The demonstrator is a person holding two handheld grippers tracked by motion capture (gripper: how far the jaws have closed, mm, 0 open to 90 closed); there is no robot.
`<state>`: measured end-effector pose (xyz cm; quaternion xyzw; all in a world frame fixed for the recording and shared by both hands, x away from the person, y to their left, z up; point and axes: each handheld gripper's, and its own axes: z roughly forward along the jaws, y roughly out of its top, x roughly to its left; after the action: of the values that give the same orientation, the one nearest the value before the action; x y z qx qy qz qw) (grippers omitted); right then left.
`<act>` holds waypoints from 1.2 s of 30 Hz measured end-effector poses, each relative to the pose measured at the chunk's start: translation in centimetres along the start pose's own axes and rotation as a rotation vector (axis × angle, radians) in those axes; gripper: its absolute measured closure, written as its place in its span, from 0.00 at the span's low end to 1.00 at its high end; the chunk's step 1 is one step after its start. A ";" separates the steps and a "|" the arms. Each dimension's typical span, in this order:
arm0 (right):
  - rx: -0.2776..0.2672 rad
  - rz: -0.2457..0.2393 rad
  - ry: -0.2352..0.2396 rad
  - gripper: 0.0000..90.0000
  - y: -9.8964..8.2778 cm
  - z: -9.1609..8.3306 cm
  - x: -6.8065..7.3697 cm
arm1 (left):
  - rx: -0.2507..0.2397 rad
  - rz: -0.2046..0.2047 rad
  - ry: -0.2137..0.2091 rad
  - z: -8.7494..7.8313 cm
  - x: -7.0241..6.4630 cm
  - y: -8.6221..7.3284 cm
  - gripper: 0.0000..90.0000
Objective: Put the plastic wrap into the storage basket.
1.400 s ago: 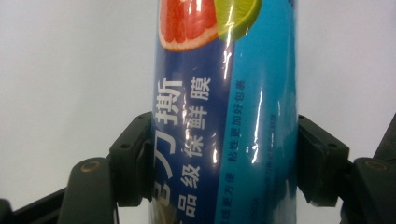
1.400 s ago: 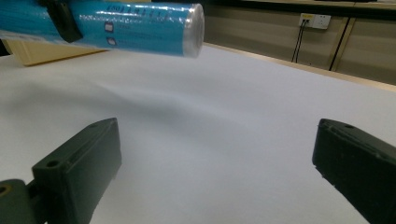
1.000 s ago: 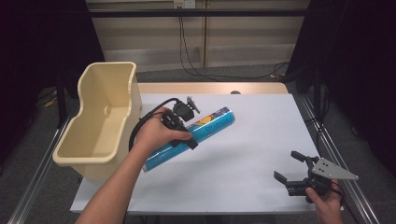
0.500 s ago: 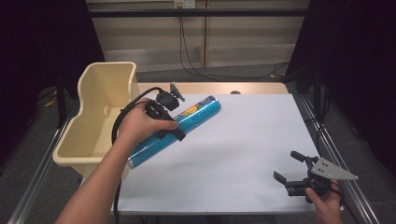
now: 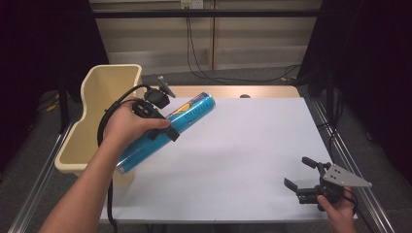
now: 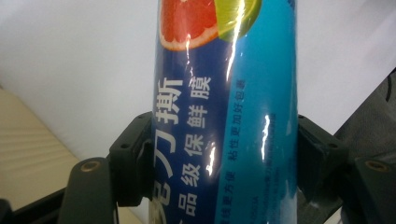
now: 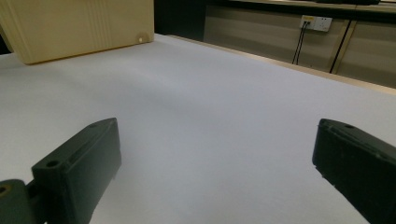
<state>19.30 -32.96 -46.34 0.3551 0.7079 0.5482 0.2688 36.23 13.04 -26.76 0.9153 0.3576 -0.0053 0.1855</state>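
While the left gripper (image 5: 163, 130) clamps the blue tube (image 5: 167, 132) tilted above the table (image 5: 243, 145) beside the bin (image 5: 104, 97), a hand hides its middle; the right gripper (image 5: 300, 177) rests wide, empty.

We list: a white-topped table (image 5: 252, 160) with a wooden far edge (image 5: 233, 91); metal rails (image 5: 340, 145) along its sides; a grey floor (image 5: 233, 75); pale wall panels (image 5: 160, 39); a socket (image 5: 190, 4) with hanging black cables (image 5: 192, 43); dark curtains (image 5: 369, 73) at both sides.
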 end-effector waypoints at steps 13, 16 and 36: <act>0.001 -0.002 -0.003 0.01 0.0 0.0 0.1 | -0.010 -0.114 0.048 -2.7 2.0 -2.2 0.35; -0.001 0.000 -0.002 0.01 0.1 0.1 0.1 | -0.014 -0.144 0.057 -3.5 2.6 -2.9 0.35; 0.006 -0.005 -0.003 0.01 0.1 0.2 0.3 | -0.034 -0.333 0.122 -6.1 5.9 -6.8 0.35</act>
<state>19.29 -32.60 -46.31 0.3548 0.7101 0.5449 0.2701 35.35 23.57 -24.19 0.8387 0.5148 0.0257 0.1755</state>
